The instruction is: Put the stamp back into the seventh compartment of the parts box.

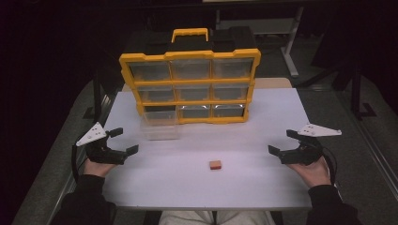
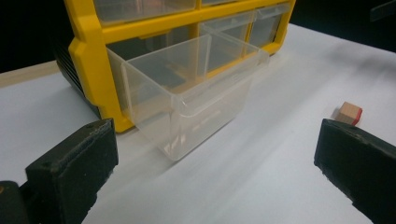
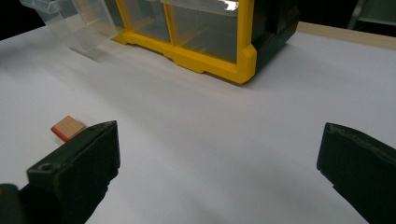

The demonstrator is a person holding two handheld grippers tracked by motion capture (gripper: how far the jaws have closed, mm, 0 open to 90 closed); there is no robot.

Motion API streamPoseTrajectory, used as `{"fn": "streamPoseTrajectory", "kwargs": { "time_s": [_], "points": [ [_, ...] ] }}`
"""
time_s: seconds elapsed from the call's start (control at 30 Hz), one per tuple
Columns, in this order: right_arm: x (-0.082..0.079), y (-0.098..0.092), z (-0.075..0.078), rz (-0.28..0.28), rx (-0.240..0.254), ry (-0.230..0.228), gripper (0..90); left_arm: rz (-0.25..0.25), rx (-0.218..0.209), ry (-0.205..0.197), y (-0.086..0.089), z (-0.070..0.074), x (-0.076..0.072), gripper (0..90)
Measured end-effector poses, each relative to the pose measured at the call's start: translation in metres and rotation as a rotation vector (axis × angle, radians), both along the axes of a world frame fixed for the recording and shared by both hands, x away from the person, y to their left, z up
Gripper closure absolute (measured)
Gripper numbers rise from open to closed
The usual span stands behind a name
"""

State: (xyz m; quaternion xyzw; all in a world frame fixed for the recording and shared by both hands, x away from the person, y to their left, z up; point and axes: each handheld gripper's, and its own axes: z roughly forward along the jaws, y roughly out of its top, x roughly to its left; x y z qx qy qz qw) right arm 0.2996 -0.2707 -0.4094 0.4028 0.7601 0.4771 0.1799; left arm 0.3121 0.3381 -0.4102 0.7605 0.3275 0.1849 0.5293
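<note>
Little block sits dead centre up front, both sets of fingers released and holding nothing

Nearest the person, the small wooden block (image 1: 215, 164) lies on the white surface (image 1: 263, 117), between the left gripper (image 1: 123, 140) and the right gripper (image 1: 278, 141) and well apart from both, maybe a touch closer to the right one. It's squarish, with no real long axis to line up on. Farther back and to the left, the clear drawer (image 1: 160, 124) is pulled out of the bottom-left slot of the yellow organizer (image 1: 189, 84), and my guess is the block goes in there.
</note>
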Motion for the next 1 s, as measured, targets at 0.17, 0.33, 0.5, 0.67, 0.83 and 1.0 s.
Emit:
{"fn": "streamPoseTrajectory", "kwargs": {
  "time_s": [0.17,0.33,0.5,0.67,0.83,1.0],
  "points": [
    [0.0,0.001,0.0,0.002,-0.007,0.003,0.0,-0.009,0.005,0.003,-0.001,-0.001,0.0,0.0],
    [-0.002,0.001,0.0,0.005,-0.004,0.001,0.0,0.004,0.004,-0.003,0.0,0.0,-0.001,0.0],
    [-0.007,0.003,0.002,0.011,-0.01,-0.006,0.0,0.002,0.018,-0.001,-0.003,-0.001,-0.005,0.0],
    [-0.01,0.003,0.003,0.017,-0.002,-0.008,0.0,-0.006,0.052,-0.002,-0.007,0.003,-0.007,0.0],
    [-0.01,0.004,0.002,0.023,-0.004,-0.003,0.0,-0.018,0.083,-0.007,-0.009,0.007,-0.007,0.0],
    [-0.009,0.005,0.0,0.025,-0.015,0.002,0.0,-0.056,0.138,-0.022,-0.018,0.018,-0.005,0.0]
  ]
}}
